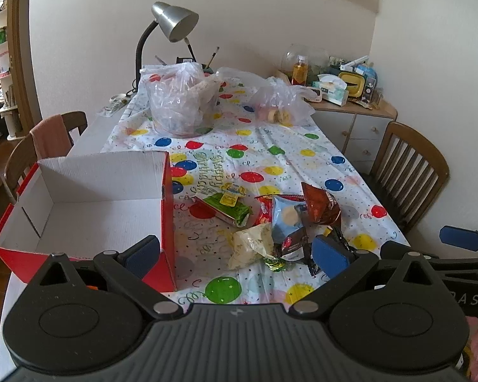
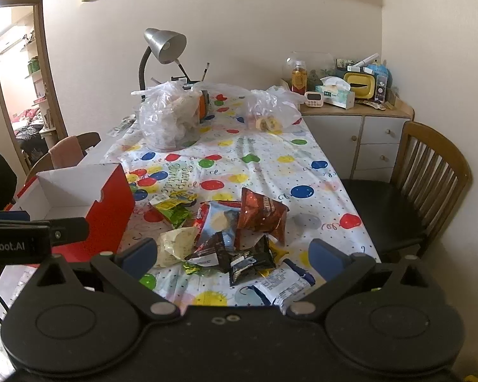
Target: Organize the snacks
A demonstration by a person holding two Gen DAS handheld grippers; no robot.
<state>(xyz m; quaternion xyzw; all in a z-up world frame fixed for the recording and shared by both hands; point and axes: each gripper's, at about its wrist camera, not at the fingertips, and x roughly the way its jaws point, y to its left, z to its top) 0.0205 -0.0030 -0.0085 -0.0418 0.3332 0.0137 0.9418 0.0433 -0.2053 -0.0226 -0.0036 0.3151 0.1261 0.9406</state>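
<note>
Hovering low over the desk [image 2: 331,172], I hold my right claw [image 2: 234,256] and left claw [image 1: 235,256] spread wide and empty. Just ahead, right of the empty red box [image 1: 167,222], lies a loose heap of snack packets [image 2: 232,232]: light, crinkly, slippery film over breakable contents. I judge pinching a flat sealed edge safest.

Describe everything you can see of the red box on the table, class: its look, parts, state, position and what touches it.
The red box is corrugated cardboard, red outside and plain white inside. It stands upright and open-topped, holding nothing, with a small notch in one side wall. It sits on the left part of the table, partly on the balloon-print tablecloth, left of the snack packets. None of them visibly touches it. Neither hand-held gripper holds it.
</note>
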